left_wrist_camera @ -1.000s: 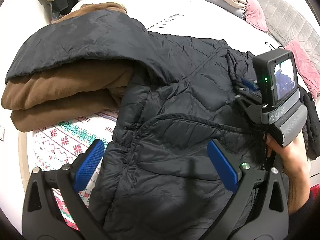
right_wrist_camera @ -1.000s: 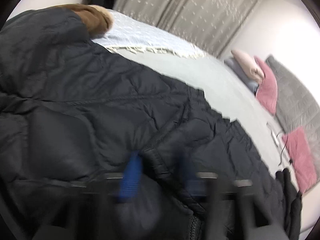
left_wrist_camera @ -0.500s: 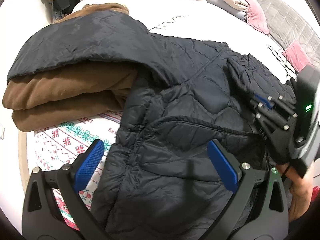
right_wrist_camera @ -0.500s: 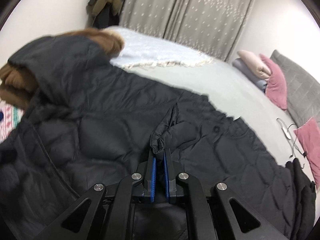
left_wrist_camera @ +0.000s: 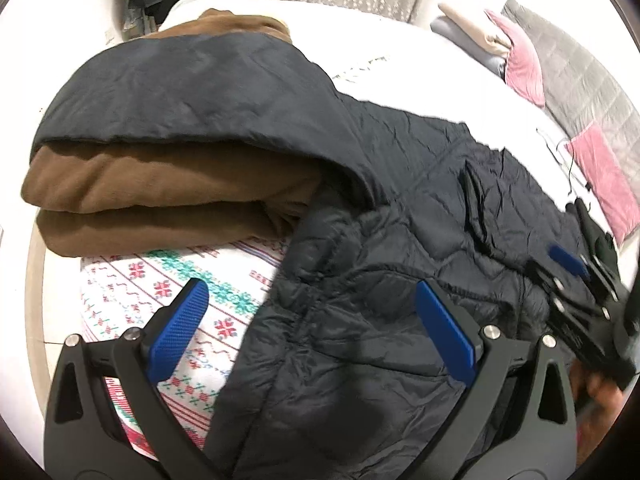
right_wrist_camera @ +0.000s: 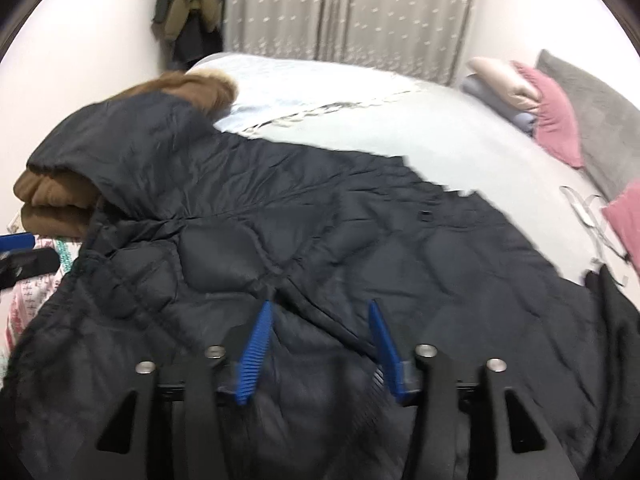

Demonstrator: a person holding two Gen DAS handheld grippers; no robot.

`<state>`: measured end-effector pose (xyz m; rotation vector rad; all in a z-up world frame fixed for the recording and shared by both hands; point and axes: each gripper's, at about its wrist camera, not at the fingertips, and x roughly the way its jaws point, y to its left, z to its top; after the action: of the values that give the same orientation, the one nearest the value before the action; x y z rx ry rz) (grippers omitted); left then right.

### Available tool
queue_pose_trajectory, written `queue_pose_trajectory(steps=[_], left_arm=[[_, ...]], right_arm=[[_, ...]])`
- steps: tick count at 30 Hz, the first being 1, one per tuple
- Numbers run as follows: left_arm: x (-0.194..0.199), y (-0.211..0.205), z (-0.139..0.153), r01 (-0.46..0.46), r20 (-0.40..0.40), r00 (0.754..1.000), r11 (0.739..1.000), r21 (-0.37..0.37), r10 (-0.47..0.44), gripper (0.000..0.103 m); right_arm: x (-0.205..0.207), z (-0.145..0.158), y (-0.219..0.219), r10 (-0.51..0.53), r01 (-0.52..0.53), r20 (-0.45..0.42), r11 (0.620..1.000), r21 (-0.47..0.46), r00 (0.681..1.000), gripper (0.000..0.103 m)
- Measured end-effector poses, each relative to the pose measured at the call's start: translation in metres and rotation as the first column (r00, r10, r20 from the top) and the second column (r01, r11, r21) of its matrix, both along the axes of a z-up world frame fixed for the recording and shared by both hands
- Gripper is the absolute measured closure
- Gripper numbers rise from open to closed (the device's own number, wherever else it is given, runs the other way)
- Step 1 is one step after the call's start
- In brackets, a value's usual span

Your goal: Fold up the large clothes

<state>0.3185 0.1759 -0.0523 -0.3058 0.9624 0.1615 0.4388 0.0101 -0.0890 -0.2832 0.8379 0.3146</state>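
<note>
Now, right gripper [right_wrist_camera: 320, 344]: jaws opening, nothing pinched, just above the black quilted jacket [right_wrist_camera: 320, 232].
Left gripper [left_wrist_camera: 316, 332]: spread wide, empty, over the jacket's near edge.
Jacket: sprawled across the bed [right_wrist_camera: 460, 128], far sleeve draped over the folded brown blanket [left_wrist_camera: 160, 196].
Handling: light, puffy, probably slippery; pinch a seam or hem.

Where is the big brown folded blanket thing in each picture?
Left wrist view: the brown folded fabric fills the left middle, its top under the black quilted jacket.
Right wrist view: it peeks out at the far left edge, and a brown bit shows above the jacket's edge.
Shared landmark: the pink pillow lies at the upper right in both views.
</note>
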Motion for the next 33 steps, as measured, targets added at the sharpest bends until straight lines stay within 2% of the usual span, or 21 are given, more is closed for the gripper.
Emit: queue_pose_trajectory(steps=[3, 6, 9, 10, 12, 14, 17, 19, 20, 22, 23, 25, 28, 31, 33], left_arm=[[-0.006, 0.01, 0.007, -0.01, 0.02, 1.0, 1.0, -0.007, 0.011, 0.001], [-0.013, 0.031, 0.015, -0.034, 0.042, 0.998, 0.999, -0.037, 0.035, 0.001], [-0.02, 0.066, 0.021, -0.092, 0.063, 0.993, 0.99, -0.102, 0.099, 0.001], [-0.022, 0.083, 0.023, -0.122, 0.072, 0.989, 0.984, -0.132, 0.133, 0.001], [-0.027, 0.113, 0.026, -0.177, 0.087, 0.977, 0.967, -0.184, 0.196, 0.001], [-0.036, 0.155, 0.026, -0.251, 0.1, 0.954, 0.934, -0.253, 0.284, 0.001], [-0.052, 0.216, 0.017, -0.367, 0.102, 0.897, 0.853, -0.37, 0.43, 0.001], [-0.063, 0.257, 0.002, -0.428, 0.081, 0.851, 0.775, -0.465, 0.519, 0.001], [-0.066, 0.267, -0.004, -0.438, 0.073, 0.84, 0.751, -0.495, 0.538, 0.001], [-0.071, 0.293, -0.022, -0.443, 0.056, 0.815, 0.682, -0.581, 0.577, 0.001], [-0.07, 0.296, -0.028, -0.437, 0.054, 0.811, 0.664, -0.607, 0.583, 0.001], [-0.067, 0.308, -0.044, -0.4, 0.048, 0.808, 0.607, -0.687, 0.588, 0.001], [-0.063, 0.311, -0.06, -0.366, 0.047, 0.796, 0.541, -0.757, 0.604, 0.001], [-0.049, 0.308, -0.078, -0.313, 0.019, 0.801, 0.445, -0.839, 0.598, 0.001], [-0.042, 0.306, -0.084, -0.293, 0.004, 0.796, 0.392, -0.872, 0.605, 0.001]], right_arm=[[-0.025, 0.012, -0.009, -0.029, 0.029, -0.033, 0.999, -0.016, 0.999, 0.044], [-0.044, 0.015, -0.016, -0.052, 0.051, -0.08, 0.999, -0.017, 0.995, 0.034], [-0.069, 0.01, -0.028, -0.056, 0.067, -0.127, 0.994, 0.083, 0.99, 0.024], [-0.075, 0.002, -0.032, -0.053, 0.074, -0.16, 0.989, 0.13, 0.986, 0.021], [-0.077, -0.007, -0.033, -0.062, 0.091, -0.218, 0.988, 0.127, 0.974, 0.021], [-0.081, -0.006, -0.036, -0.072, 0.098, -0.204, 0.988, 0.121, 0.976, 0.021], [-0.084, -0.003, -0.043, -0.081, 0.12, -0.215, 0.977, 0.176, 0.973, 0.021], [-0.083, -0.004, -0.042, -0.078, 0.129, -0.234, 0.969, 0.211, 0.969, 0.021], [-0.082, -0.005, -0.041, -0.079, 0.132, -0.241, 0.968, 0.212, 0.967, 0.021], [-0.08, -0.008, -0.034, -0.08, 0.129, -0.241, 0.973, 0.194, 0.967, 0.021], [-0.08, -0.009, -0.03, -0.077, 0.124, -0.24, 0.974, 0.188, 0.968, 0.021], [-0.079, -0.01, -0.024, -0.061, 0.111, -0.243, 0.974, 0.197, 0.968, 0.021], [-0.08, -0.006, -0.017, -0.044, 0.092, -0.227, 0.974, 0.208, 0.973, 0.021], [-0.081, -0.004, -0.014, -0.04, 0.083, -0.21, 0.976, 0.199, 0.977, 0.021], [-0.081, -0.005, -0.014, -0.045, 0.088, -0.212, 0.977, 0.196, 0.976, 0.021]])
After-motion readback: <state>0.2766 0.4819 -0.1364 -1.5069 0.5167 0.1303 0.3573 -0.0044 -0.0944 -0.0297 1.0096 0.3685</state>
